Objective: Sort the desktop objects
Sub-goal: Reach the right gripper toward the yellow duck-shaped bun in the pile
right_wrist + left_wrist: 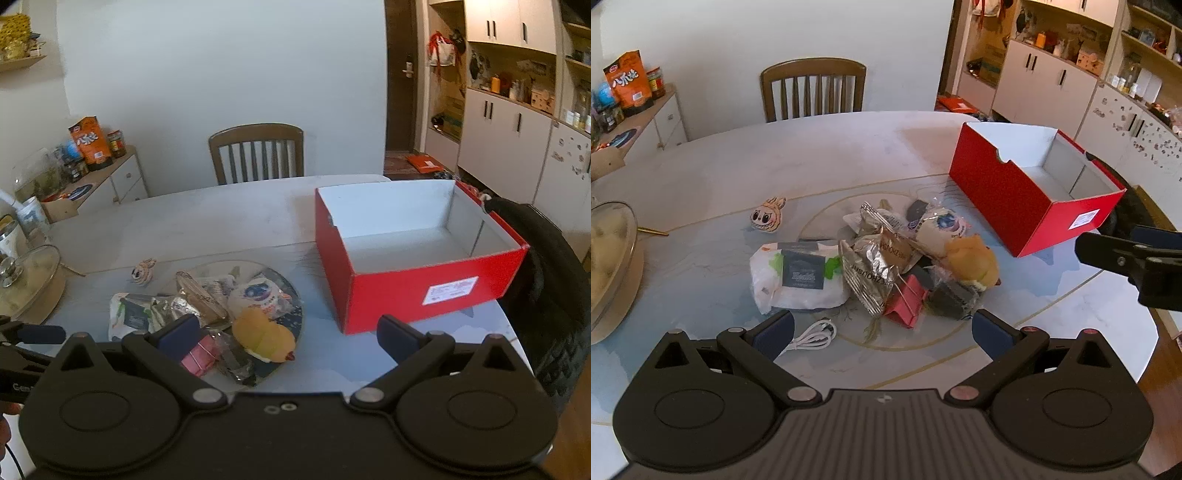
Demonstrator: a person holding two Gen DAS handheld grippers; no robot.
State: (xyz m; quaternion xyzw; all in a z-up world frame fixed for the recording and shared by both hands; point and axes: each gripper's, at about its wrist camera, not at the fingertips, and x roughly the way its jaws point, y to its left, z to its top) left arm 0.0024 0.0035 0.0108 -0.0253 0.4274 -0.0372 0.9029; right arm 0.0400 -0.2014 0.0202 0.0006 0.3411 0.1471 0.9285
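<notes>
Hovering above the pale round table (738, 166), both tools are wide open and hold nothing. The left gripper (882, 328) points down at a heap of small things. The right gripper (288, 332) hangs between that heap and the big red cardboard box with white insides (424, 291).

The box looks empty, so the sorting seems not yet begun. The heap sits just left of the box. In it are a soft yellow plush toy (973, 260), crinkly silver foil snack packets (868, 273), a white plastic wipes pack with a dark label (798, 277) and a pink folded stand (905, 302). A white coiled cable (816, 336) lies on the near side of the heap. A small bunny-eared face charm (768, 219) lies on the far left, well apart from the box.

A good first pick would be the yellow toy, since it sits on top and nearest the box. Come down straight, close on its middle, and lift slowly so the packets under it do not slide. The foil is slippery, so pinch 1 packet at a time.
</notes>
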